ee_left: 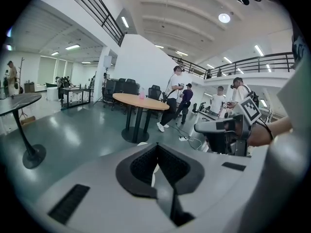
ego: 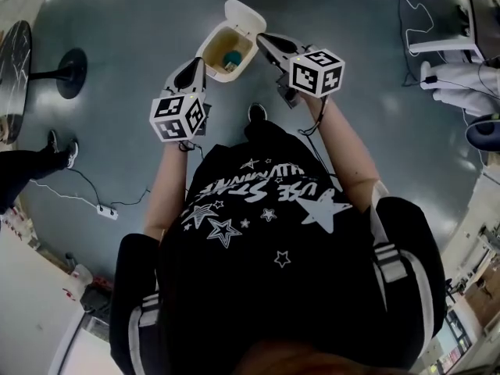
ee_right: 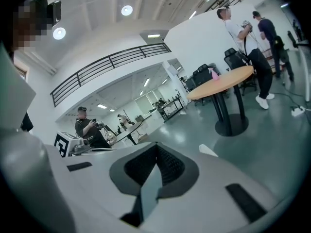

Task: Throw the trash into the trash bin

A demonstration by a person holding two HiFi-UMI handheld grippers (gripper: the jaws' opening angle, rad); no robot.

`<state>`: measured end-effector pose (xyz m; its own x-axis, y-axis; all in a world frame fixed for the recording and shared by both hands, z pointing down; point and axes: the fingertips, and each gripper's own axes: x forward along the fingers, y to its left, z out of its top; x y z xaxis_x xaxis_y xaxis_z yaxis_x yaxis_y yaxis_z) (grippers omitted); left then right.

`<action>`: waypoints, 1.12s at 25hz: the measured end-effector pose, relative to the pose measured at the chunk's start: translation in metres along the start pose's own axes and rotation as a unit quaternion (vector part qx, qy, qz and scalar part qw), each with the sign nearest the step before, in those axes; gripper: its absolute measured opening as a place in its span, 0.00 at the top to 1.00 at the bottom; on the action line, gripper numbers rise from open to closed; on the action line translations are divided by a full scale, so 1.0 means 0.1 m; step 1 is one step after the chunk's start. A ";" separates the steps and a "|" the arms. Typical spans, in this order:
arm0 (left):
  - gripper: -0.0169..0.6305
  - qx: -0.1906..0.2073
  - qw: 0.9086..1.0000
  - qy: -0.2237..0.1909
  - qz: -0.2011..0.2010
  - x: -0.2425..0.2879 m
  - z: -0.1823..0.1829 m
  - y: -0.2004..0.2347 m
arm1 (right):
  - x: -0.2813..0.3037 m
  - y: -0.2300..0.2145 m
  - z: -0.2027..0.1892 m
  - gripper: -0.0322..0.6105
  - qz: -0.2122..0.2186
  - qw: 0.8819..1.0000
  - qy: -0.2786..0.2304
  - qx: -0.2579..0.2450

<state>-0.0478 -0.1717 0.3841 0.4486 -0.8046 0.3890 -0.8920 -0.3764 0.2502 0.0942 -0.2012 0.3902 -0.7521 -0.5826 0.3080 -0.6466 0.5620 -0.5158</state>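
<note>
A small white trash bin (ego: 209, 53) stands on the grey floor ahead of me with its lid (ego: 244, 16) flipped up. A teal piece of trash (ego: 233, 58) lies inside it. My left gripper (ego: 195, 70) hovers just left of the bin, jaws shut with nothing between them (ee_left: 156, 147). My right gripper (ego: 267, 44) hangs at the bin's right rim, also shut and empty (ee_right: 156, 147). In the left gripper view the right gripper (ee_left: 214, 126) shows at the right. Neither gripper view shows the inside of the bin.
A black pedestal table base (ego: 72, 72) and a dark tabletop (ego: 14, 69) stand to the left. A person's legs (ego: 31, 166) and a power strip (ego: 108, 212) are at the left. A round wooden table (ee_left: 141, 101) and several people stand further off.
</note>
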 end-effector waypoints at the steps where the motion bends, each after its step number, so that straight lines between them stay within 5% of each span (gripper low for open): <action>1: 0.96 -0.003 1.000 -0.001 0.000 -0.07 -0.02 0.05 | 0.01 0.05 -0.04 0.94 -0.003 1.000 0.000 0.001; 28: 0.96 0.017 0.996 -0.047 -0.069 -1.87 -0.40 -0.09 | -0.58 1.82 -1.06 0.94 -0.050 0.998 -0.046 -0.020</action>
<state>-0.1213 0.0009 0.3445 0.5614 -0.7829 0.2680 -0.8243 -0.5005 0.2646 0.0068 -0.0036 0.3632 -0.6704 -0.6867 0.2811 -0.7235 0.5209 -0.4530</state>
